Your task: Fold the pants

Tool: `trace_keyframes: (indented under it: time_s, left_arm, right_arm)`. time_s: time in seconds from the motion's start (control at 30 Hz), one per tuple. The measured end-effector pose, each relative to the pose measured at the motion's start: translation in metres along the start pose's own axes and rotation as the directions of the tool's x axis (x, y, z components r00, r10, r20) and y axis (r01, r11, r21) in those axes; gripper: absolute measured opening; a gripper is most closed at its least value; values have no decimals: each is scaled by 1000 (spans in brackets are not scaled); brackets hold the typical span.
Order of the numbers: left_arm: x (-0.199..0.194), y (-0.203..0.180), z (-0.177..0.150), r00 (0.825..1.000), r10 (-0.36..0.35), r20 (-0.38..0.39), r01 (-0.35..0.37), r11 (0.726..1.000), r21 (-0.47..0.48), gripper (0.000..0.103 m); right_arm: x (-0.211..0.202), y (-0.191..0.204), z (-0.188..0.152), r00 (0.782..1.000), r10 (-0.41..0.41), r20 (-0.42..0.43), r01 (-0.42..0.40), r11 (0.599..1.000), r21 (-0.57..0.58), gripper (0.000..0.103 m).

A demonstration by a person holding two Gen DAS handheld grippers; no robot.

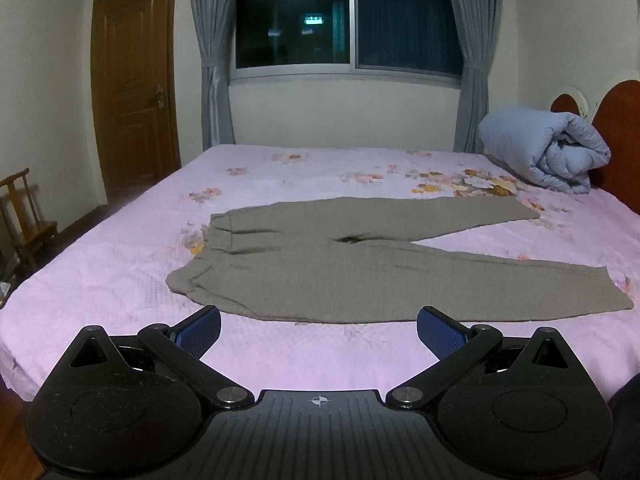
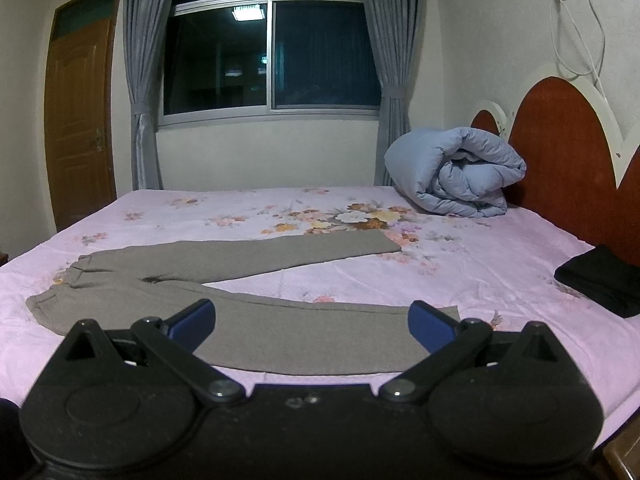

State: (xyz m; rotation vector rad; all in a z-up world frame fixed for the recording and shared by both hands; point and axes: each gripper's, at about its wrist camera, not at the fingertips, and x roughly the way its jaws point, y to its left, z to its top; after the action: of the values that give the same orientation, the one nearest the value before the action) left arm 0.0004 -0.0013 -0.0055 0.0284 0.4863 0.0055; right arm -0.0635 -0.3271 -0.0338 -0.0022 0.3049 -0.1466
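Note:
Grey-brown pants [image 1: 360, 268] lie flat on the pink flowered bed sheet [image 1: 120, 280], waistband to the left, both legs spread apart and pointing right. My left gripper [image 1: 319, 330] is open and empty, held just in front of the near leg's edge. In the right wrist view the pants [image 2: 248, 320] lie the same way. My right gripper [image 2: 312, 326] is open and empty, hovering over the lower part of the near leg, its right finger close to the hem.
A rolled light-blue duvet [image 2: 456, 172] lies at the back right by the red headboard [image 2: 560, 160]. A folded black garment [image 2: 604, 280] lies at the bed's right side. A wooden chair [image 1: 24, 216] stands left of the bed near the door [image 1: 132, 80].

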Motion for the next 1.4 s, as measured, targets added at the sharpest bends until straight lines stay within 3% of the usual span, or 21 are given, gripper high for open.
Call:
trace_keyframes:
  time_s: [0.23, 0.43, 0.73, 1.1, 1.27, 1.4]
  left_arm:
    - [39, 26, 24, 990, 133, -42, -134, 991, -24, 103]
    - [106, 73, 60, 991, 120, -62, -125, 990, -69, 103]
    - [197, 108, 98, 982, 175, -73, -179, 983, -46, 103]
    - [299, 141, 113, 976, 189, -106, -194, 980, -33, 103]
    - [368, 178, 121, 984, 121, -133, -126, 992, -28, 103]
    - [428, 203, 123, 978, 102, -182, -110, 993, -33, 103]
  right_arm:
    - [13, 1, 8, 1000, 26, -2, -26, 1000, 12, 97]
    - [44, 11, 40, 999, 42, 14, -42, 999, 6, 97]
    - [125, 32, 83, 998, 61, -5, -61, 998, -9, 97]
    - [232, 85, 101, 990, 127, -61, -130, 990, -55, 97]
    - [284, 105, 108, 982, 163, -91, -169, 983, -72, 97]
    - [320, 124, 106, 979, 175, -106, -186, 977, -105, 97]
